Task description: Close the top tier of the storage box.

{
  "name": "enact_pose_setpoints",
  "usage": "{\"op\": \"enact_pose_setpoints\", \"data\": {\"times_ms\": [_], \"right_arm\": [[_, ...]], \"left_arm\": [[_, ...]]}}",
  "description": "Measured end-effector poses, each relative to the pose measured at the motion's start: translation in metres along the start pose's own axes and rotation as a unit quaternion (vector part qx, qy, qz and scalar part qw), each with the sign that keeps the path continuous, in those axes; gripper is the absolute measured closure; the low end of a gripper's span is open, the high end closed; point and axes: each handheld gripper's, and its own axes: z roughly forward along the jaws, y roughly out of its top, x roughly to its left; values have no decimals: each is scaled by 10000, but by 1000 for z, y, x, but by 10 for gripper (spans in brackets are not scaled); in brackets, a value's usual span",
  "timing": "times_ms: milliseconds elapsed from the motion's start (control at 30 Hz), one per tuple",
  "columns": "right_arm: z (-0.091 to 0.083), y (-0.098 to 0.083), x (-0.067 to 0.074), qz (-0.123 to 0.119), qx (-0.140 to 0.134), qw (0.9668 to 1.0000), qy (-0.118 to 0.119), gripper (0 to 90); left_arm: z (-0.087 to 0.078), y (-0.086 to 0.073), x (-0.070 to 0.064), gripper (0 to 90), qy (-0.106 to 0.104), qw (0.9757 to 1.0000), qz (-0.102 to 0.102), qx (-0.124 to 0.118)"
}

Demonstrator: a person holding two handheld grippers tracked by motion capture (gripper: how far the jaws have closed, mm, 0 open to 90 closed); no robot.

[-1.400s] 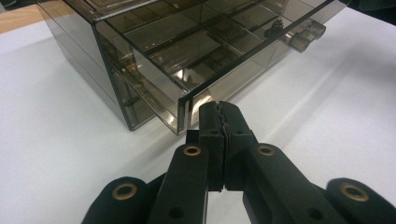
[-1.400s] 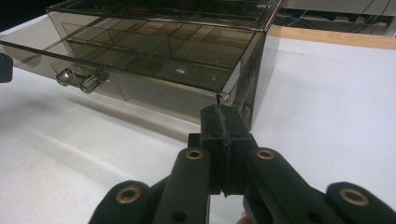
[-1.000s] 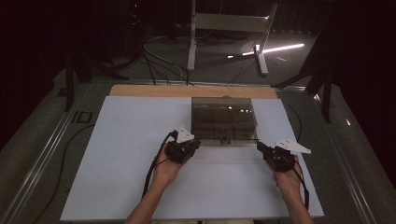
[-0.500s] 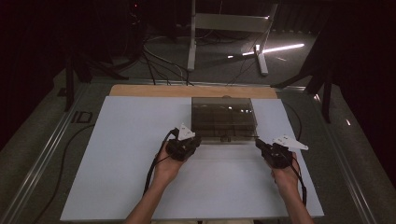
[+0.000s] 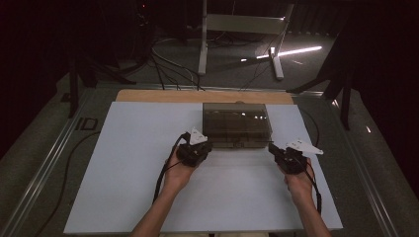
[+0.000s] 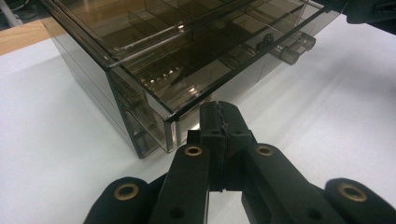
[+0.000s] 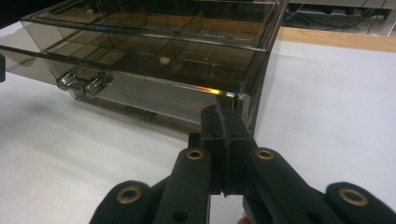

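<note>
Smoked, see-through plastic organiser box (image 5: pixel 237 125): brownish-grey, flat lid down, inner dividers showing through as rows of small compartments. Two small clear latches (image 7: pixel 85 82) on the near long wall, side by side, plus a lower tab on that same wall. Lid edge overhanging the walls a little at the near corners, catching a thin line of light.

Lay flat, long axis running left to right across the table, latch side facing the person, back wall toward the bare wooden strip (image 5: pixel 158 96).

Sat on the white sheet (image 5: pixel 123 163), toward its far edge and a little right of centre, just short of the wooden strip.

Left gripper (image 6: pixel 219 114) at the box's near left corner, jaws pressed together with nothing between them, tips just under the lid's overhanging corner; contact with the box could not be told. Held from behind by the left hand (image 5: pixel 177 176).

Right gripper (image 7: pixel 223 116) at the box's near right corner, jaws likewise closed flat against each other and empty, tips just beside the corner edge; touching or not could not be told. Right hand (image 5: pixel 299 183) behind it, black cable (image 5: pixel 316 190) trailing back along the forearm.

Beyond the box, past the table edge: dark floor, loose cables, a pale metal stand (image 5: pixel 237 23).
</note>
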Motion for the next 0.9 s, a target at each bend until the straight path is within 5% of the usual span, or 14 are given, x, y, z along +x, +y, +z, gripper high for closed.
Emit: {"op": "enact_pose_setpoints", "data": {"times_ms": [900], "right_arm": [[20, 8, -1, 221, -3, 9997, -140, 900]], "left_arm": [[6, 8, 13, 900, 369, 9992, -159, -49]]}}
